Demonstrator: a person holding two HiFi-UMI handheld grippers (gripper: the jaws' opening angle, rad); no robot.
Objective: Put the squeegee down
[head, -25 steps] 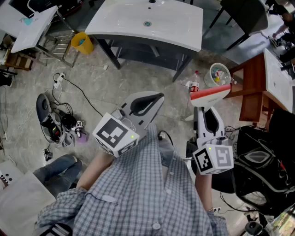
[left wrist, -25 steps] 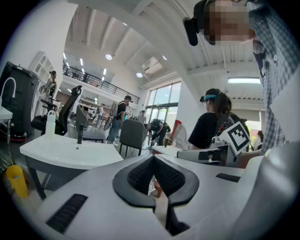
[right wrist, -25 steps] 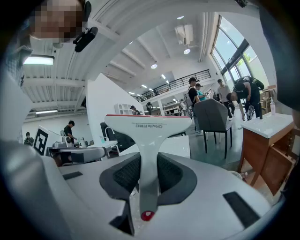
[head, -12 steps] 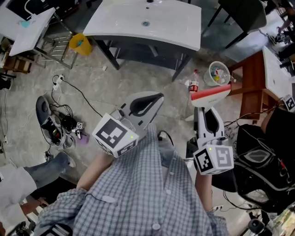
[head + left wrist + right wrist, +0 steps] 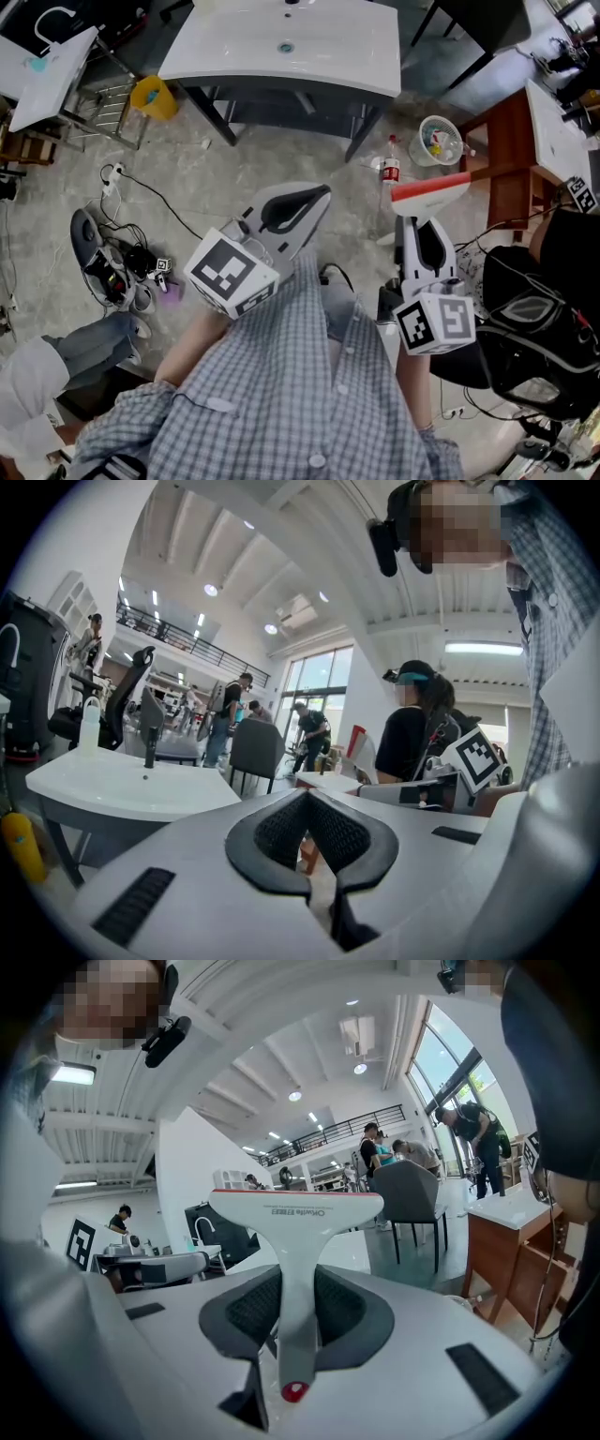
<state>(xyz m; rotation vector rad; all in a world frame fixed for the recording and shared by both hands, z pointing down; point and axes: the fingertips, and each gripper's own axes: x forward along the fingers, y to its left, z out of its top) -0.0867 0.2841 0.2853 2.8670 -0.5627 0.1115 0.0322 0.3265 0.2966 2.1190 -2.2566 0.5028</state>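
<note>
Right hand-held gripper [image 5: 292,1316] clasps squeegee [image 5: 298,1206]; bucket [image 5: 422,139] cluttered.

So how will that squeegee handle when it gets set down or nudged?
Probably stiff and light: the squeegee looks like moulded white plastic and juts straight out of the right hand-held gripper, clamped by its handle alone. Its wide head with the red edge likely makes it head-heavy, so stood on end it would tip; laid flat it shouldn't roll.

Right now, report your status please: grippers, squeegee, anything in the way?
Left gripper jaws shut, empty. Right gripper shut on the squeegee handle, blade forward, above the floor. White sink top ahead; nothing seen in the way.
</note>
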